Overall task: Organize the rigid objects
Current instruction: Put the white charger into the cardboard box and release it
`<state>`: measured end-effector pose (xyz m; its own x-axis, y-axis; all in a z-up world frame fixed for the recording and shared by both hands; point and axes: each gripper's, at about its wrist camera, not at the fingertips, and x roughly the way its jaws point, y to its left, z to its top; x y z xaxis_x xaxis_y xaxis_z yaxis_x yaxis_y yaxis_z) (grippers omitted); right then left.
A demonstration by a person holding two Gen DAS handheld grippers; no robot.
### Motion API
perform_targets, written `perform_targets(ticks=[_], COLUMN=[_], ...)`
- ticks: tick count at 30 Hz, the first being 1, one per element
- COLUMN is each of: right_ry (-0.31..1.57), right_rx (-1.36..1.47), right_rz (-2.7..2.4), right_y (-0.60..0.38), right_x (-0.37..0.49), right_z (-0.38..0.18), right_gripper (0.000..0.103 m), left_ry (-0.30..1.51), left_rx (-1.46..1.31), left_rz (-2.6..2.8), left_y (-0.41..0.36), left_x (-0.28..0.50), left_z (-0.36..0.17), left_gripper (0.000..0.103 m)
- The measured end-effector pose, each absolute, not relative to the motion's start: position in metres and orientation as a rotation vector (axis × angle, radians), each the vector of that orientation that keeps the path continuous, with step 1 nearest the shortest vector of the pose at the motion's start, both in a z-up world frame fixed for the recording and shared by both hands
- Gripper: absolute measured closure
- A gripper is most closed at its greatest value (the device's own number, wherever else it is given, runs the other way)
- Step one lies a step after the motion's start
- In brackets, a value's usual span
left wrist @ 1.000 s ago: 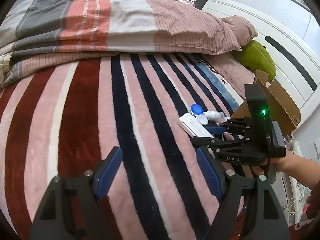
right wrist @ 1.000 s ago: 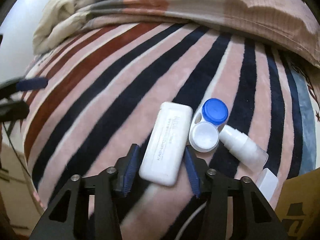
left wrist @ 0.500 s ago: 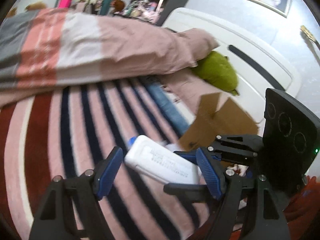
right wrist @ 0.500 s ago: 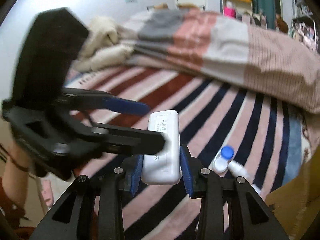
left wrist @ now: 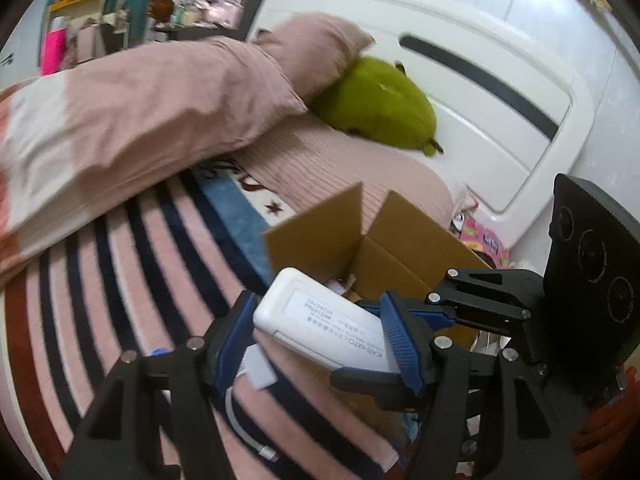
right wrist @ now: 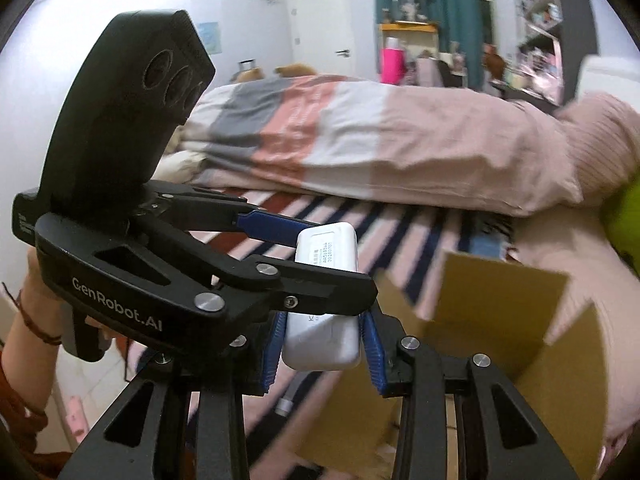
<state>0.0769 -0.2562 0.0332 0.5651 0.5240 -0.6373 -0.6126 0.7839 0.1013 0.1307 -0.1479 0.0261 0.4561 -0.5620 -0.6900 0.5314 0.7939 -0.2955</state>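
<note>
A white case is gripped near one end by the right claw, its pads pressed on both long sides. The case's long axis runs forward along the claw's fingers, over the striped blanket. The left claw is brought in crosswise, so the case's far half lies between its pads, slanted across them. Whether those pads are pressing or just bracketing the case cannot be told. A handover is judged to be under way. The open box lies just right of the case, nearer the right claw; a short move rightward would be needed.
</note>
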Motion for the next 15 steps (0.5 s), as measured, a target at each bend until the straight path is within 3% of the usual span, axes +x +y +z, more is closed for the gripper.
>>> perform_targets(ticks=[12, 15], right_ry=[0.902, 0.942], right_rx=[-0.121, -0.146], right_rz=[0.518, 0.495], right_y=[-0.317, -0.319], right_x=[0.112, 0.112], right_z=[0.006, 0.000], right_gripper=[0.072, 0.065], left_ry=[1.037, 1.029], left_rx=[0.047, 0.051], left_rz=[-0.654, -0.642], left_y=[-0.221, -0.219], left_x=[0.162, 0.159], left_z=[0.001, 0.005], left_gripper=[0.043, 0.030])
